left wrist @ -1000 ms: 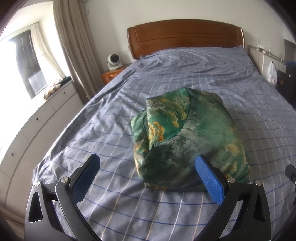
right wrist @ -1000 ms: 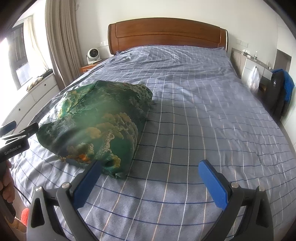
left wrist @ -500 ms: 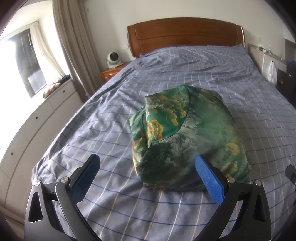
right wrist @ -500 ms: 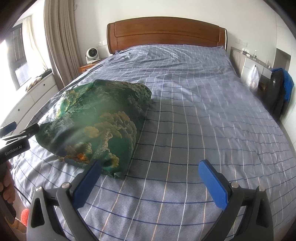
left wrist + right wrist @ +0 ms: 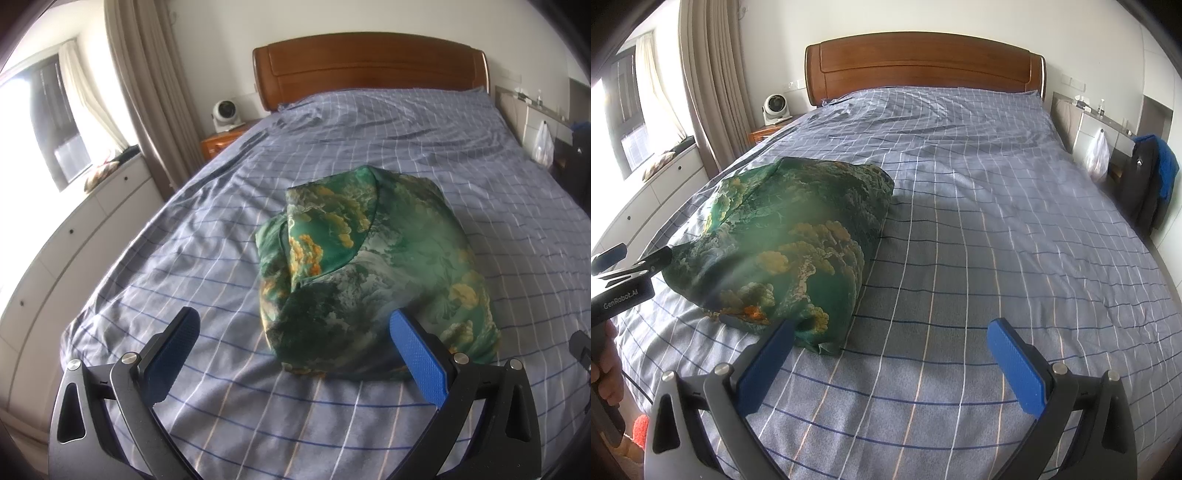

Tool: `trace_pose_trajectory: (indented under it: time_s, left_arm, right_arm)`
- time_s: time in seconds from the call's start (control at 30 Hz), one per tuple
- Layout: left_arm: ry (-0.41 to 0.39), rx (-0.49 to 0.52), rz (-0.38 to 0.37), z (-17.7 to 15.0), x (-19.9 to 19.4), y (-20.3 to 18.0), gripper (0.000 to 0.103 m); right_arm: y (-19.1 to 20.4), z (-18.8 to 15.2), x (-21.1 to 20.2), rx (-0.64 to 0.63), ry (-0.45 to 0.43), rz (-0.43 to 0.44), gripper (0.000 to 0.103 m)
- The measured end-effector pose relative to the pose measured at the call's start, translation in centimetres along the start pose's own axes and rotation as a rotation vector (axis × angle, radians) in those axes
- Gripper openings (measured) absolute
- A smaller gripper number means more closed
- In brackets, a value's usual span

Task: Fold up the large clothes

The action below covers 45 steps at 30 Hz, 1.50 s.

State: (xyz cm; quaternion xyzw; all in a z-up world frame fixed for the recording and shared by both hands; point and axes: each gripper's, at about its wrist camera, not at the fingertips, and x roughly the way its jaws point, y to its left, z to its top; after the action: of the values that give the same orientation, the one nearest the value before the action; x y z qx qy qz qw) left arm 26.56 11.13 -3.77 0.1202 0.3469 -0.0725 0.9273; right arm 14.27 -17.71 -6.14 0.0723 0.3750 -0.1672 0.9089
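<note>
Nearest in the left wrist view, the left tongs [image 5: 291, 326] are held wide apart with nothing between the blue pads [image 5: 419, 354], above the foot end of the bed [image 5: 155, 280]. In the right wrist view, the right tongs [image 5: 892, 341] are likewise spread wide and empty over the checked blue sheet [image 5: 979, 258]; the left-hand pad [image 5: 768, 363] is seen just in front of the near corner of the garment, though contact cannot be judged.

Just beyond the tongs, a green garment [image 5: 373, 266] printed with yellow and orange patches is laid in a folded, rounded bundle on the sheet, near the foot of the bed and toward its left side. In the right wrist view the same garment [image 5: 790, 240] is seen left of centre, with the body of the left tongs [image 5: 624, 288] beside its left edge.

Further back, the sheet is spread up to a wooden headboard [image 5: 369, 66]. A small white fan [image 5: 224, 112] is set on a bedside cabinet [image 5: 219, 142] left of the headboard, next to a long curtain [image 5: 144, 85]. A dark jacket [image 5: 1145, 181] is hung at the far right.
</note>
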Motion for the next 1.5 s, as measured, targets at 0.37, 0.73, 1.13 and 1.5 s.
trace_pose_trajectory:
  time_s: [0.37, 0.73, 1.13, 1.5]
  left_arm:
    - [0.002, 0.002, 0.0, -0.1, 0.1, -0.2, 0.103]
    - [0.011, 0.014, -0.001, -0.2, 0.7, -0.6, 0.103]
    - [0.034, 0.006, -0.016, -0.2, 1.6, -0.5, 0.103]
    - [0.194, -0.064, -0.323, 5.2, 9.1, -2.0, 0.103]
  right_arm:
    - [0.1, -0.1, 0.2, -0.001, 0.005, 0.001, 0.103]
    - [0.0, -0.2, 0.5, 0.0, 0.013, 0.002, 0.103]
    - [-0.1, -0.2, 1.0, 0.001, 0.015, 0.005, 0.103]
    - [-3.9, 3.7, 6.8, 0.234, 0.005, 0.345, 0.103]
